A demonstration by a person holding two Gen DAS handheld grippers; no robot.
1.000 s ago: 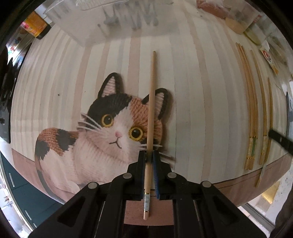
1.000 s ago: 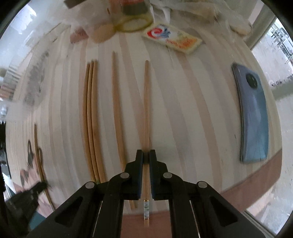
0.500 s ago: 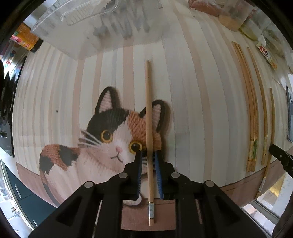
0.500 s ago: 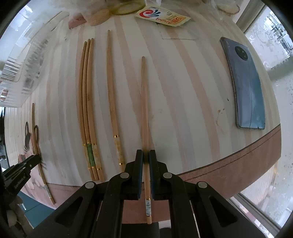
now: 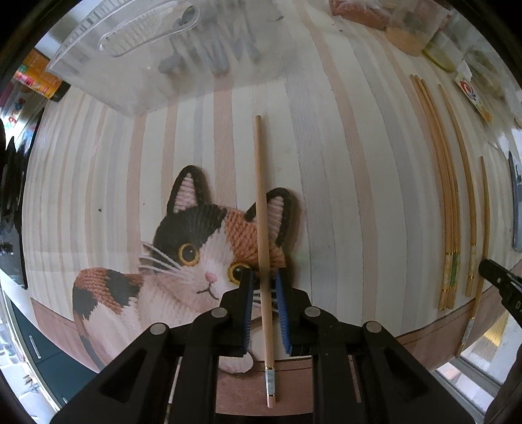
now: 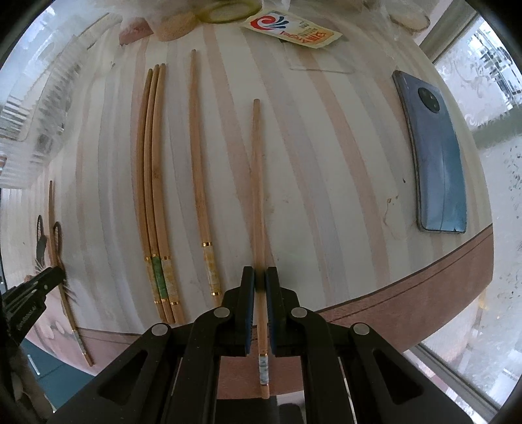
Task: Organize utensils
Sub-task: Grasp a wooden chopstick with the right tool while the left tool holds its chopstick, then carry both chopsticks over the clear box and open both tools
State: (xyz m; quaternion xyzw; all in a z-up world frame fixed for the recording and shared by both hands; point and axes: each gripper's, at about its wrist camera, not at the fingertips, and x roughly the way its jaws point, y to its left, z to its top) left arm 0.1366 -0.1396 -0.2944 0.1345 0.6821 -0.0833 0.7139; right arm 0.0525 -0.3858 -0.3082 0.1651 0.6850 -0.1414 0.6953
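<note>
In the left wrist view a wooden chopstick (image 5: 261, 195) lies on the striped tablecloth across the cat picture (image 5: 182, 261). My left gripper (image 5: 263, 277) straddles it, open, with a gap at each pad. My right gripper (image 6: 260, 274) is shut on another wooden chopstick (image 6: 257, 179) near its decorated end. To its left lie a bundle of three chopsticks (image 6: 151, 163) and a single one (image 6: 199, 163). The left gripper (image 6: 42, 280) shows at the far left of the right wrist view, and one right finger (image 5: 496, 277) at the right edge of the left wrist view.
A clear plastic tray (image 5: 146, 65) with metal cutlery stands at the back left. A blue phone (image 6: 437, 156) lies at the right, and a printed sachet (image 6: 290, 29) and jars at the back. The table's brown front edge (image 6: 424, 277) runs close below both grippers.
The left jaws have parted and let go of the chopstick, which now lies on the cat picture. The left gripper has shifted a little toward the clear tray. The right grip is unchanged.
</note>
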